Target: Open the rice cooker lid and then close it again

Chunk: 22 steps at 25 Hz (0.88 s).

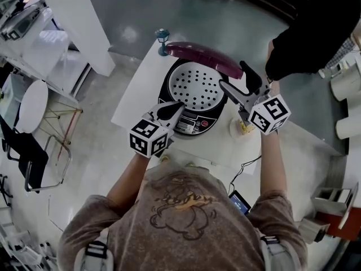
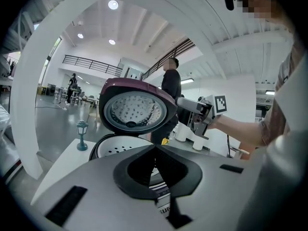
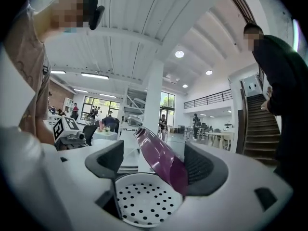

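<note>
You hold two tools: one left hand-held gripper and one right hand-held gripper. On the one desk you can count one rice cooker, one purple lid, one tray with holes and one little lantern.

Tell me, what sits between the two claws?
In the head view, the perforated tray inside the rice cooker lies between the left claw and the right claw.

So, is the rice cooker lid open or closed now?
Open. The lid stands raised at the back edge of the cooker, and the perforated white tray inside is uncovered.
</note>
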{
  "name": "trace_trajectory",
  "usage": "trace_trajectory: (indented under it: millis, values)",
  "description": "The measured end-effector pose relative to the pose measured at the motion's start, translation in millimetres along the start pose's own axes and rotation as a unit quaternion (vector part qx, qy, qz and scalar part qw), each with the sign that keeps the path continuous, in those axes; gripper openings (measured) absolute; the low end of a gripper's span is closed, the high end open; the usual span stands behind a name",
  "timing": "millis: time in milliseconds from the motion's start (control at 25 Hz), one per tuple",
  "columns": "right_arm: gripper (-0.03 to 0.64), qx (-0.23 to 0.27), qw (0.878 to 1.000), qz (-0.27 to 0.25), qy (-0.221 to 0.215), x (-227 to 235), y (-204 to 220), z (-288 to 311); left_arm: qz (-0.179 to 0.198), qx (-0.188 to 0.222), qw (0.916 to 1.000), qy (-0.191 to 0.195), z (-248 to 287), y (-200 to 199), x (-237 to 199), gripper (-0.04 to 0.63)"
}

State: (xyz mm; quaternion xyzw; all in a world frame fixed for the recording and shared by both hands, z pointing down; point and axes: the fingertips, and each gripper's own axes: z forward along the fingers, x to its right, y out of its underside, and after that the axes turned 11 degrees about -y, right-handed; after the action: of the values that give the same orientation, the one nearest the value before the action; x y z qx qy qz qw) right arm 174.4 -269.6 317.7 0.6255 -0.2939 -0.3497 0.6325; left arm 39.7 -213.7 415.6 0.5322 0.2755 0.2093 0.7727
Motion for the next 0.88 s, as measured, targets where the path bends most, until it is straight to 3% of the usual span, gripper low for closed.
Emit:
trace_trajectory:
  millis: [880]
  values:
    - [0.376, -0.039, 0.998, 0.05, -0.025, -64.4, 69.6, -12.0, 0.003, 0.017, 0.9998, -0.004, -10.1, -8.1, 13.5, 0.021]
